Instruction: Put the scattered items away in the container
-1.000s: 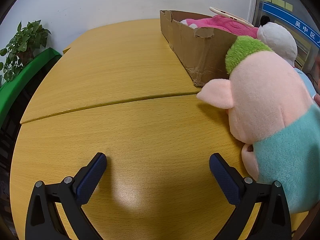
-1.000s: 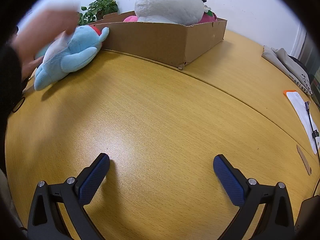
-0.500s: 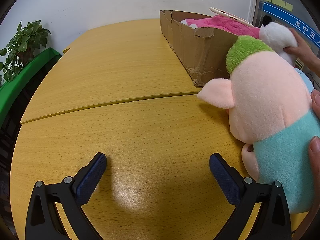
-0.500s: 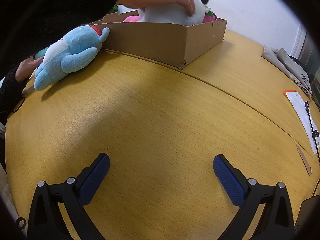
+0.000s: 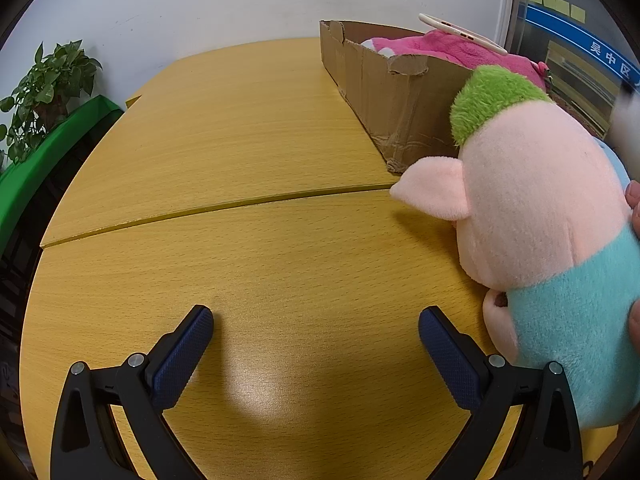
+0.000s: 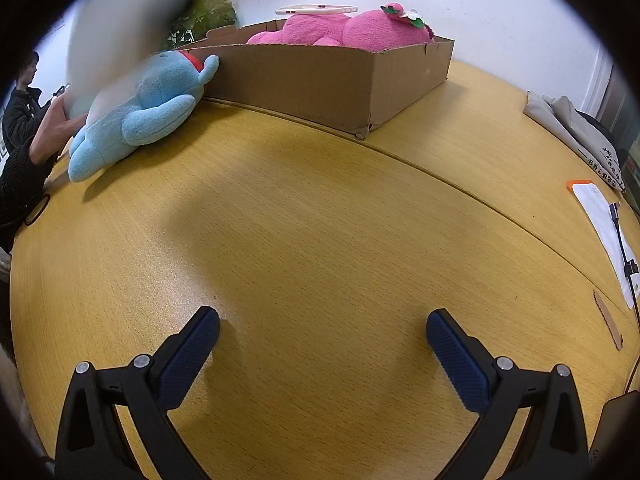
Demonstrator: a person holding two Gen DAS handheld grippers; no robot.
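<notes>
At the bottom of the left wrist view, the left gripper (image 5: 316,320) rests low over the yellow wooden table (image 5: 248,184) with its blue-padded jaws spread wide and nothing between them. The pink plush pig in a teal shirt with a green tuft (image 5: 536,216) fills the right side, just beside the brown cardboard box (image 5: 384,92) at upper right, which holds a pink plush toy (image 5: 448,46). In the right wrist view, the right gripper (image 6: 323,324) is likewise wide open and empty; a light blue plush toy (image 6: 148,108) lies at upper left, touching the box's wall.
</notes>
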